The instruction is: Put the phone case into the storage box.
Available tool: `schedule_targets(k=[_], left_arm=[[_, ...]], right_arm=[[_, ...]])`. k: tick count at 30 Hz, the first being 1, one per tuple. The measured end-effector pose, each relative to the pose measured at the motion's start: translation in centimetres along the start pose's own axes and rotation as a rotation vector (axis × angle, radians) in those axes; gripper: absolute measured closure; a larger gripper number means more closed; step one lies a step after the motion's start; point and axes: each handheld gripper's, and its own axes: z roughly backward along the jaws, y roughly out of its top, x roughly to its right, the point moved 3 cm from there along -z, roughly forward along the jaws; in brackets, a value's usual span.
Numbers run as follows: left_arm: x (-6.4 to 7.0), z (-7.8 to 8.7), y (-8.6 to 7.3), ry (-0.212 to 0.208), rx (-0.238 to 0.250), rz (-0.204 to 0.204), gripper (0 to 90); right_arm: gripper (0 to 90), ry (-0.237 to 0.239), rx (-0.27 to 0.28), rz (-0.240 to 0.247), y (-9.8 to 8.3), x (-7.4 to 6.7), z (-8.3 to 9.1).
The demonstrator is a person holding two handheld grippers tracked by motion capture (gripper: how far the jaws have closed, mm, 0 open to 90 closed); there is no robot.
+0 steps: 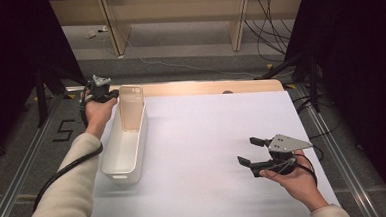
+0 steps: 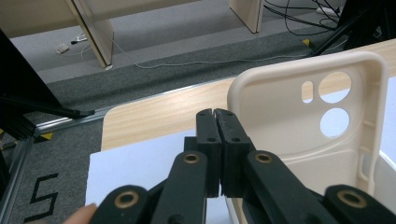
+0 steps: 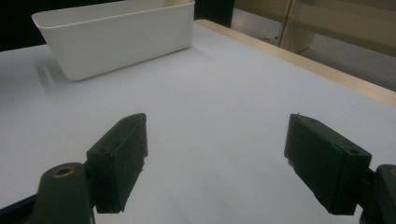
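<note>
Left gripper (image 1: 111, 95), high view: it sits in the upper left of the frame, jaws shut, at the top left edge of the phone case (image 1: 131, 108). The case stands upright at the far end of the white bin (image 1: 115, 168), its long axis vertical; the bin's long axis runs from near to far down the left of the frame. Whether the jaw tips pinch the case edge cannot be told here. The right gripper (image 1: 250, 151) rests at lower right over the white table sheet (image 1: 207, 138), jaws apart and empty, well apart from bin and case. The left hand (image 1: 97, 112) is by far the nearer to the case.

Left gripper view: the two black jaws meet at frame centre, nothing between their tips. The case rises just to the right of them, inner side facing the camera, camera cut-outs at upper right. The case rim sits close beside the jaws; contact cannot be confirmed.

Right gripper view: jaws spread wide at lower left and lower right, bare sheet between them. The bin lies at upper left, far off.

Judgement: any coming move on the case belongs to the left gripper, which needs to shift right.
</note>
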Motion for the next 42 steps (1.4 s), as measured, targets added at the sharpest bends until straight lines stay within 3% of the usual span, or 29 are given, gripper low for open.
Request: schedule_targets(k=[19,28,36,42], left_arm=[[0.0,-0.1,-0.4,-0.008,0.0,-0.006,82.0],[-0.2,0.8,0.0,0.007,0.012,-0.006,69.0],[-0.3,1.9,0.2,0.002,0.034,0.037,58.2],[0.0,2.5,0.2,-0.018,0.035,0.051,40.7]], right_arm=[[22.5,-0.002,-0.003,0.001,0.0,0.0,0.0],[22.5,0.0,-0.005,0.003,0.0,-0.1,0.0],[22.5,-0.001,-0.005,0.002,0.0,-0.1,0.0],[22.4,-0.001,-0.004,0.003,0.0,-0.1,-0.1]])
